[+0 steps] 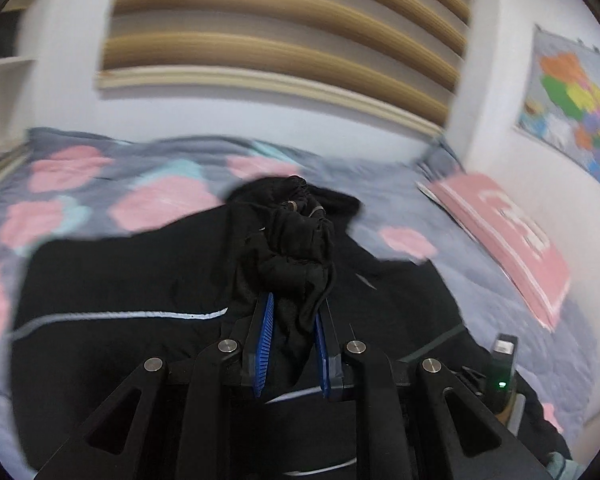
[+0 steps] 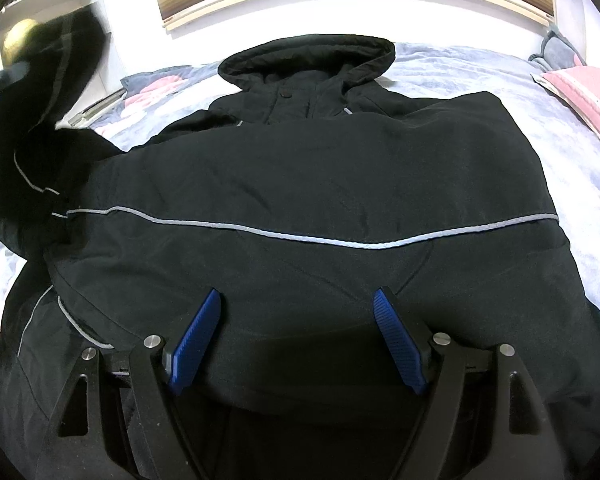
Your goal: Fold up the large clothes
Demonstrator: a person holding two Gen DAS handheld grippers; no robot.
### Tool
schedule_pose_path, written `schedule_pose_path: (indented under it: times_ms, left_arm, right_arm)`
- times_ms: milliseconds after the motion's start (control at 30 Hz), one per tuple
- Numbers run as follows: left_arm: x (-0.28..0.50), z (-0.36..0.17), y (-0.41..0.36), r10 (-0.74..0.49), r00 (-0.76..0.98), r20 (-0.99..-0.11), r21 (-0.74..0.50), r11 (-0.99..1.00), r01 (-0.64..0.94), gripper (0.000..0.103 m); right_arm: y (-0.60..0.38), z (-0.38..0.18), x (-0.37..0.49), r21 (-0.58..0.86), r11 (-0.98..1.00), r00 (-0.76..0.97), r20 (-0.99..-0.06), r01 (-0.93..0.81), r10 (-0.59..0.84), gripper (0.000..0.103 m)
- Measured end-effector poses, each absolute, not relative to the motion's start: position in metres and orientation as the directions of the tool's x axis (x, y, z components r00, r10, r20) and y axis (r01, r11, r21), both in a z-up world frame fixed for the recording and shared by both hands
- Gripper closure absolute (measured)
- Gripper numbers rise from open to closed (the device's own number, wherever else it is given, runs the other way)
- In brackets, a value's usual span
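Pinching a bunched black sleeve [image 1: 296, 248] between their blue pads, your left tongs [image 1: 294, 312] hold it lifted above the black jacket [image 2: 300, 168], which lies flat on the floral bed [image 1: 100, 200]. Your right tongs [image 2: 298, 300] stand spread wide over the jacket's near hem at the bottom of the frame, gripping nothing. The hood [image 2: 312, 56] points to the top edge. Open bedding shows right of the jacket, up to the pink pillow [image 2: 580, 92].
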State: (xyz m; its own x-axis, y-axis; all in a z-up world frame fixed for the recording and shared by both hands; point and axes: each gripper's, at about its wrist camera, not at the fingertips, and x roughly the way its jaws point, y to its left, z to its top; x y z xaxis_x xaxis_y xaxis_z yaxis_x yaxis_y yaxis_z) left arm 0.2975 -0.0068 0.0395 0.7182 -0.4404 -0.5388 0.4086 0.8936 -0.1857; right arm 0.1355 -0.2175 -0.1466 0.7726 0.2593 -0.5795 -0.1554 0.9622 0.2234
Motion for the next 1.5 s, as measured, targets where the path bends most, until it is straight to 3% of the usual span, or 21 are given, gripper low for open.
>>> schedule_pose_path:
  times_ms: [133, 267, 333, 433, 500, 600, 733, 833, 900, 967, 1167, 1233, 1267, 1333, 1500]
  left_arm:
    - [0.307, -0.004, -0.062, -0.504, 0.597, -0.623, -0.224, 0.847, 0.482, 0.083]
    - [0.322, -0.075, -0.093, -0.597, 0.346, -0.724, -0.402, 0.772, 0.493, 0.08]
    - [0.323, -0.089, -0.091, -0.606, 0.341, -0.719, -0.419, 0.768, 0.484, 0.08]
    - [0.318, -0.084, -0.083, -0.642, 0.337, -0.689, -0.462, 0.747, 0.478, 0.076]
    - [0.311, -0.073, -0.074, -0.676, 0.314, -0.667, -0.501, 0.718, 0.483, 0.057]
    - [0.289, -0.051, -0.058, -0.702, 0.321, -0.636, -0.509, 0.694, 0.51, 0.049]
    - [0.261, -0.017, -0.031, -0.683, 0.367, -0.631, -0.463, 0.712, 0.528, 0.048]
    - [0.245, 0.006, -0.003, -0.667, 0.424, -0.613, -0.429, 0.732, 0.53, 0.047]
    - [0.237, 0.02, 0.02, -0.662, 0.469, -0.584, -0.423, 0.742, 0.52, 0.044]
    - [0.234, 0.026, 0.038, -0.653, 0.503, -0.566, -0.427, 0.754, 0.499, 0.044]
    - [0.226, 0.032, 0.09, -0.612, 0.568, -0.55, -0.445, 0.791, 0.42, 0.044]
    - [0.224, 0.032, 0.104, -0.588, 0.587, -0.557, -0.442, 0.808, 0.389, 0.044]
    - [0.223, 0.033, 0.112, -0.571, 0.597, -0.563, -0.438, 0.819, 0.371, 0.044]
    - [0.224, 0.033, 0.122, -0.528, 0.617, -0.584, -0.414, 0.847, 0.333, 0.044]
    - [0.237, 0.034, 0.115, -0.438, 0.649, -0.623, -0.341, 0.898, 0.279, 0.044]
  right_arm:
    - [-0.22, -0.147, 0.136, 0.235, 0.959, 0.773, -0.574, -0.16, 0.27, 0.023]
    - [-0.221, -0.147, 0.135, 0.24, 0.958, 0.774, -0.572, -0.159, 0.272, 0.023]
    - [-0.22, -0.147, 0.135, 0.241, 0.957, 0.773, -0.572, -0.161, 0.274, 0.022]
    - [-0.221, -0.147, 0.135, 0.245, 0.956, 0.773, -0.57, -0.164, 0.279, 0.021]
    - [-0.221, -0.147, 0.135, 0.249, 0.954, 0.771, -0.571, -0.165, 0.282, 0.021]
    - [-0.222, -0.145, 0.134, 0.252, 0.954, 0.768, -0.575, -0.161, 0.282, 0.021]
    - [-0.227, -0.134, 0.128, 0.286, 0.945, 0.734, -0.605, -0.159, 0.307, 0.021]
    - [-0.246, -0.117, 0.116, 0.442, 0.877, 0.73, -0.534, -0.189, 0.427, 0.02]
    - [-0.256, -0.105, 0.116, 0.518, 0.835, 0.734, -0.493, -0.184, 0.467, 0.009]
    - [-0.259, -0.097, 0.126, 0.567, 0.805, 0.725, -0.48, -0.174, 0.494, 0.006]
    - [-0.242, -0.1, 0.177, 0.626, 0.772, 0.647, -0.544, -0.112, 0.535, 0.006]
    - [-0.237, -0.112, 0.191, 0.674, 0.733, 0.598, -0.551, -0.093, 0.583, 0.027]
    - [-0.234, -0.117, 0.197, 0.692, 0.717, 0.574, -0.553, -0.088, 0.604, 0.064]
    - [-0.231, -0.114, 0.197, 0.685, 0.724, 0.57, -0.566, -0.077, 0.596, 0.066]
    - [-0.259, -0.043, 0.157, 0.48, 0.871, 0.726, -0.56, -0.109, 0.4, 0.068]
